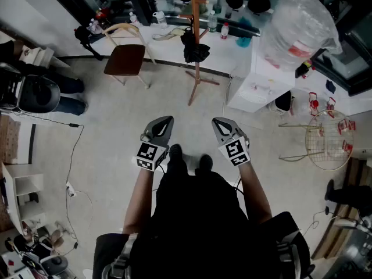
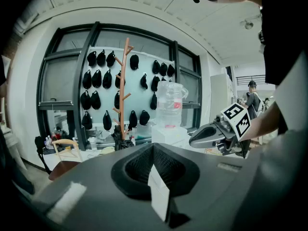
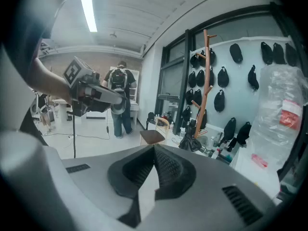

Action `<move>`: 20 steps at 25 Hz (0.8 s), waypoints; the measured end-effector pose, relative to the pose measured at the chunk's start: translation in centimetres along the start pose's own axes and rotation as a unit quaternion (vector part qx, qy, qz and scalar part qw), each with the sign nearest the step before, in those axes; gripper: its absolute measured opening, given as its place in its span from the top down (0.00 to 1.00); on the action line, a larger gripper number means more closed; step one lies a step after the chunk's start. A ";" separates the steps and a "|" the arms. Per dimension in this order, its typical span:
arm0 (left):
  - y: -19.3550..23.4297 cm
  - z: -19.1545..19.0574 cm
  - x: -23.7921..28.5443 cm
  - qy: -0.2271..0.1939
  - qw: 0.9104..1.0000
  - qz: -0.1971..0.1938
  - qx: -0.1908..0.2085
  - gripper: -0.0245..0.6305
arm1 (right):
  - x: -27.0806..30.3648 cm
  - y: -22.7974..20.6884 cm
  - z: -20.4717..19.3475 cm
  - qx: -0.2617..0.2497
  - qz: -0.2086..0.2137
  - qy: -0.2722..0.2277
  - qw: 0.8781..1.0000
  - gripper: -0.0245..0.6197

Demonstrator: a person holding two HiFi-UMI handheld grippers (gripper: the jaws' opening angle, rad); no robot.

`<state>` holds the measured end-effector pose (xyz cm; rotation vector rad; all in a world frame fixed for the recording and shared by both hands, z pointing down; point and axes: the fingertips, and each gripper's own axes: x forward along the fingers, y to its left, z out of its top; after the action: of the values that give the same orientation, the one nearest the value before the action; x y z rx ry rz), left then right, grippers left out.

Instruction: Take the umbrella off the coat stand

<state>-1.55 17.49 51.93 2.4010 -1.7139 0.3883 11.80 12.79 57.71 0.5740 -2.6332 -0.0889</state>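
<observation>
Left gripper (image 1: 165, 122) and right gripper (image 1: 219, 123): jaws closed, empty, side by side; black umbrella (image 1: 195, 49) hangs on wooden coat stand (image 1: 197, 73), well ahead, beside white table (image 1: 170, 46).

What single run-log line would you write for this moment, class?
left tongs: shut, empty | right tongs: shut, empty | umbrella: on coat stand, untouched

A pale floor (image 1: 110, 115), a wooden chair (image 1: 124, 59) by a white counter (image 1: 163, 46), black caps (image 2: 87, 80) on the wall.
</observation>
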 end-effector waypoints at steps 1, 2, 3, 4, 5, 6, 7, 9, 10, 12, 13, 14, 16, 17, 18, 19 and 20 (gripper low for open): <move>-0.3 0.0 -0.1 0.000 1.000 0.000 0.000 0.96 | -0.3 0.1 -0.1 0.000 0.001 0.000 1.000 0.96; -0.7 0.0 -0.2 0.001 1.000 -0.001 0.000 0.96 | -0.6 0.2 -0.1 0.000 0.002 0.001 1.000 0.96; -1.0 0.1 -0.4 0.001 1.000 -0.001 -0.001 0.96 | -0.9 0.3 -0.2 0.000 0.002 0.002 1.000 0.96; -1.3 0.1 -0.5 0.001 1.000 -0.001 -0.002 0.96 | -1.1 0.4 -0.3 0.000 0.003 0.002 1.000 0.96; -1.5 0.0 -0.6 0.000 1.000 -0.001 -0.002 0.96 | -1.4 0.5 -0.3 -0.001 0.003 0.003 1.000 0.96; -1.7 0.0 -0.7 0.000 1.000 -0.002 -0.003 0.96 | -1.5 0.6 -0.4 -0.001 0.003 0.003 1.000 0.96; -1.8 0.1 -0.7 -0.002 1.000 -0.002 -0.003 0.96 | -1.7 0.7 -0.5 -0.001 0.003 0.003 1.000 0.96; -2.1 0.1 -0.8 -0.005 1.000 -0.001 -0.003 0.96 | -2.0 0.7 -0.6 -0.001 0.002 0.004 1.000 0.96; -2.1 0.2 -0.8 -0.005 1.000 -0.001 -0.002 0.96 | -2.1 0.7 -0.7 -0.001 0.001 0.005 1.000 0.96; -2.2 0.2 -0.8 -0.004 1.000 0.000 -0.001 0.96 | -2.2 0.6 -0.7 -0.001 -0.002 0.006 1.000 0.96; -2.2 0.2 -0.8 -0.002 1.000 0.001 0.000 0.96 | -2.3 0.6 -0.7 -0.001 -0.005 0.006 1.000 0.96; -2.3 0.2 -0.8 0.000 1.000 0.001 0.000 0.96 | -2.4 0.6 -0.7 -0.001 -0.007 0.006 1.000 0.96; -2.5 0.0 -0.6 0.002 1.000 -0.002 -0.002 0.96 | -2.6 0.4 -0.8 -0.001 -0.011 0.005 1.000 0.96; -2.6 0.0 -0.6 0.003 1.000 -0.003 -0.003 0.96 | -2.7 0.3 -0.8 -0.001 -0.012 0.005 1.000 0.96; -2.7 0.0 -0.5 0.002 1.000 -0.005 -0.004 0.96 | -2.7 0.2 -0.8 -0.001 -0.013 0.004 1.000 0.96; -2.8 0.1 -0.4 0.002 1.000 -0.006 -0.004 0.96 | -2.8 0.1 -0.8 -0.002 -0.014 0.004 1.000 0.96; -2.8 0.2 -0.3 0.001 1.000 -0.007 -0.004 0.96 | -2.8 0.1 -0.7 -0.002 -0.016 0.003 1.000 0.96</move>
<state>1.00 18.64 51.70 2.4050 -1.6943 0.3823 14.37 14.00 57.19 0.6132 -2.6172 -0.1015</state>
